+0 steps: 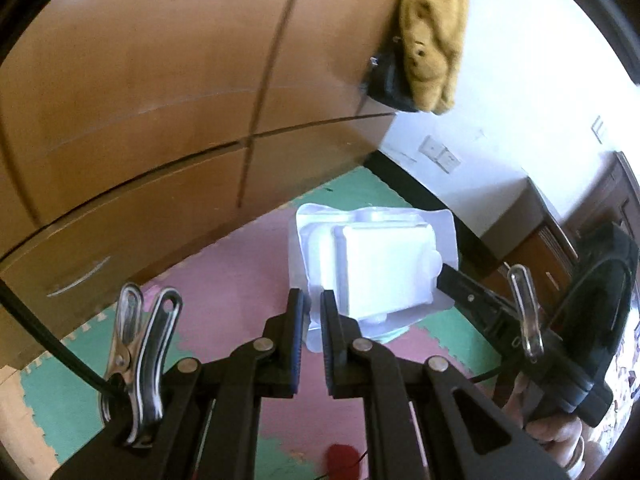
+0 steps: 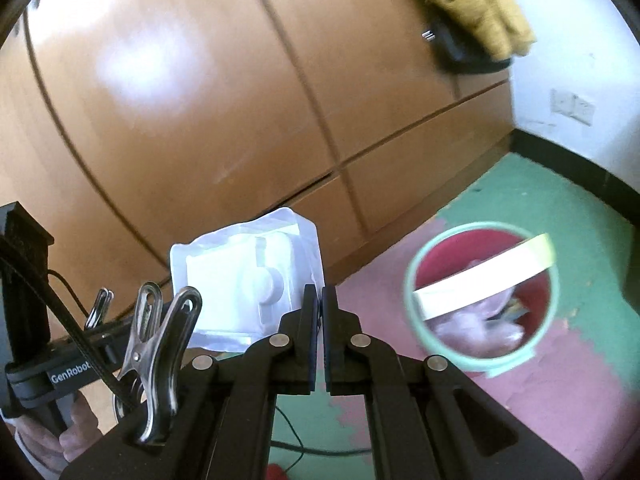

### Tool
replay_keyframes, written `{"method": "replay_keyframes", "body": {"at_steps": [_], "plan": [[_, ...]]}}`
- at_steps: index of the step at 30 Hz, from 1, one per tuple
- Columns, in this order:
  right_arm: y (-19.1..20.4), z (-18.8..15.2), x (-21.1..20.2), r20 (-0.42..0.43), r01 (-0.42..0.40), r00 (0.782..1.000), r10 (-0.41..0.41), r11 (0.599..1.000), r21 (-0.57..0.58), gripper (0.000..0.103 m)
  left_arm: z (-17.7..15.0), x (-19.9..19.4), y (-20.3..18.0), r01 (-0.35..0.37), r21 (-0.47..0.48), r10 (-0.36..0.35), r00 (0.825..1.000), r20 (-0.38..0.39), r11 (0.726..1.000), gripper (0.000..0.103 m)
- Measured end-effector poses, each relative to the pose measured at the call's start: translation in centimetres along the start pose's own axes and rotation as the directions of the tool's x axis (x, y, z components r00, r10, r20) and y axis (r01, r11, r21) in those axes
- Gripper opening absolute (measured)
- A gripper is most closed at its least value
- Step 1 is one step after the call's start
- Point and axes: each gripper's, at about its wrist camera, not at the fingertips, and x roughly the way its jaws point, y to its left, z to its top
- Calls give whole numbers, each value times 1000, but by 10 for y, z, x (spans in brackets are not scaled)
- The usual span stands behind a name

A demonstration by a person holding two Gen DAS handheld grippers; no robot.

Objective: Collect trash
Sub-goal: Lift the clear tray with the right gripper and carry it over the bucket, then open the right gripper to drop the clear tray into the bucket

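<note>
A clear plastic blister pack (image 1: pixel 376 264) with a white insert hangs in the air between both grippers. My left gripper (image 1: pixel 316 300) is shut on its near lower edge. The right gripper (image 1: pixel 446 272) reaches in from the right and bites the pack's right rim. In the right wrist view the same blister pack (image 2: pixel 248 276) sits left of my right gripper (image 2: pixel 320 296), whose jaws are shut on its edge. The left gripper's body (image 2: pixel 68 376) shows at far left, held by a hand. A green-rimmed red trash bin (image 2: pixel 480 300) stands on the floor to the right, below the pack.
A brown wooden wardrobe (image 1: pixel 180 100) fills the background. A yellow garment (image 1: pixel 436 32) and a dark bag (image 1: pixel 386 80) hang on it. The floor is pink and green foam mat (image 2: pixel 540 208). The bin holds a white-yellow strip (image 2: pixel 484 276) and pinkish trash. A red object (image 1: pixel 340 456) lies below.
</note>
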Motion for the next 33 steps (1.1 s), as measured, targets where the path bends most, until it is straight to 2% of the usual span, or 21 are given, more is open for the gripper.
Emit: {"method": "replay_keyframes", "body": {"at_steps": [7, 11, 16, 17, 21, 24, 27, 33], "plan": [[-77, 6, -13, -17, 46, 999, -45, 995, 89, 5, -10, 60, -51, 42, 14, -41, 997, -69, 999, 7], [-117, 4, -4, -30, 80, 997, -76, 984, 160, 6, -18, 108, -73, 34, 48, -28, 992, -121, 998, 7], [-137, 12, 7, -36, 125, 992, -121, 980, 153, 8, -27, 155, -71, 69, 16, -65, 978, -199, 997, 7], [-141, 13, 13, -37, 116, 993, -111, 980, 160, 11, -27, 161, -68, 68, 9, -64, 976, -209, 998, 7], [-148, 12, 35, -61, 145, 989, -137, 979, 146, 11, -20, 189, -61, 61, 2, -58, 970, -235, 998, 7], [-161, 11, 52, -78, 151, 987, -139, 971, 185, 11, -15, 207, -59, 52, -13, -53, 968, -246, 999, 7], [-175, 10, 63, -92, 168, 984, -151, 960, 223, 11, -12, 220, -60, 47, -21, -50, 966, -252, 999, 7], [-199, 9, 68, -114, 214, 975, -189, 939, 270, 13, -15, 229, -62, 43, -27, -49, 958, -283, 999, 15]]}}
